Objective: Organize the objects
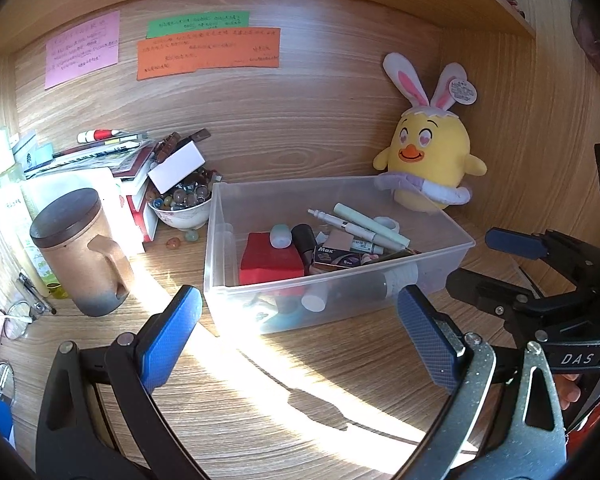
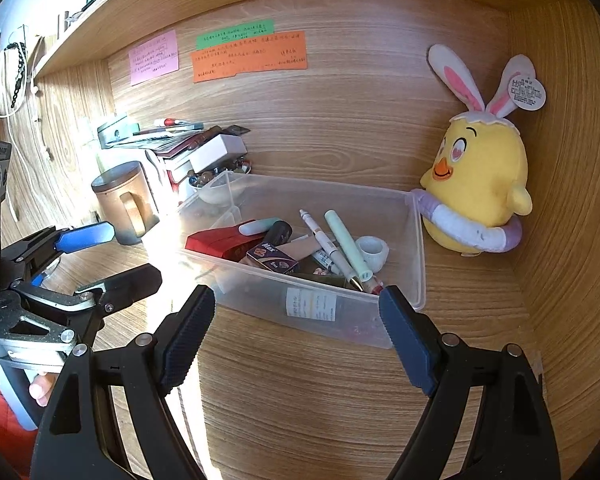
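On the wooden desk [image 1: 340,380], in a shelf nook, sits a clear bin [image 1: 440,264], with both grippers hanging just short of its near wall. Left gripper [image 1: 300,332] has its blue pads spread wide with nothing between them; right gripper [image 2: 298,332] is likewise wide apart and empty. Inside the bin lie a red box [image 1: 270,260], a small "Max" box [image 2: 274,258], a pale green pen [image 2: 346,242], a white pen [image 2: 320,236], a tape roll [image 2: 374,252] and a dark cap [image 1: 303,236]. A yellow plush chick [image 2: 480,184] with rabbit ears stands just behind the bin's far right corner. Left of the bin are a brown mug [image 1: 80,252], a bowl [image 1: 184,216] of marbles and stacked books [image 1: 100,156]. Pink, green and orange notes [image 1: 208,54] are stuck on the back panel
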